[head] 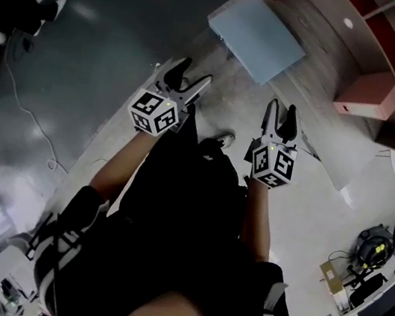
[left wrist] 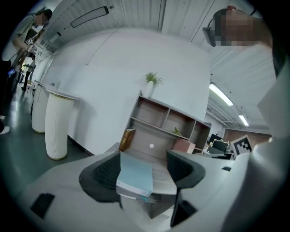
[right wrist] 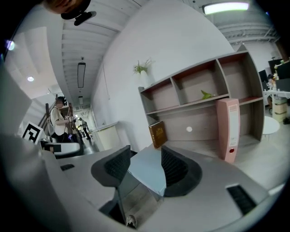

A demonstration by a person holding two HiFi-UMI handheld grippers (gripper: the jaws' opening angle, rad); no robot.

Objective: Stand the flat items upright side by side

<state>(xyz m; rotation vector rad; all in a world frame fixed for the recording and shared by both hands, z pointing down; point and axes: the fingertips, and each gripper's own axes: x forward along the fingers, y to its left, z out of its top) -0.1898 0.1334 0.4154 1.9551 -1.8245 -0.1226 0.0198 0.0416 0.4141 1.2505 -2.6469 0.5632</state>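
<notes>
Fingers (left wrist: 106, 174) of left gripper (head: 198, 70): spread wide, pads bare, nothing gripped. In the head view it hangs left of centre, above grey floor, short of the shelf unit's wooden base board (head: 322, 28).

Seen past these fingers in the left gripper view: pale blue folder (left wrist: 136, 174), lower centre of frame. It is flat, rectangular and lying on its broad face on the base board. It has a plain matte cover, a whitish edge facing the camera and a small printed label at the near corner. In the head view it sits at upper centre, turned diagonally, apart from both grippers.

Brown book (left wrist: 127, 139): leaning against the shelf's left end, behind the folder.

Right gripper (head: 283, 108): right of centre in the head view, pointing toward the board. Its fingers (right wrist: 174, 170) stand about half apart, with no contact on either pad. The folder shows only beyond the gap.

Pink binder (right wrist: 228, 129): upright on the base board, right side of the right gripper view, well apart from the folder.
</notes>
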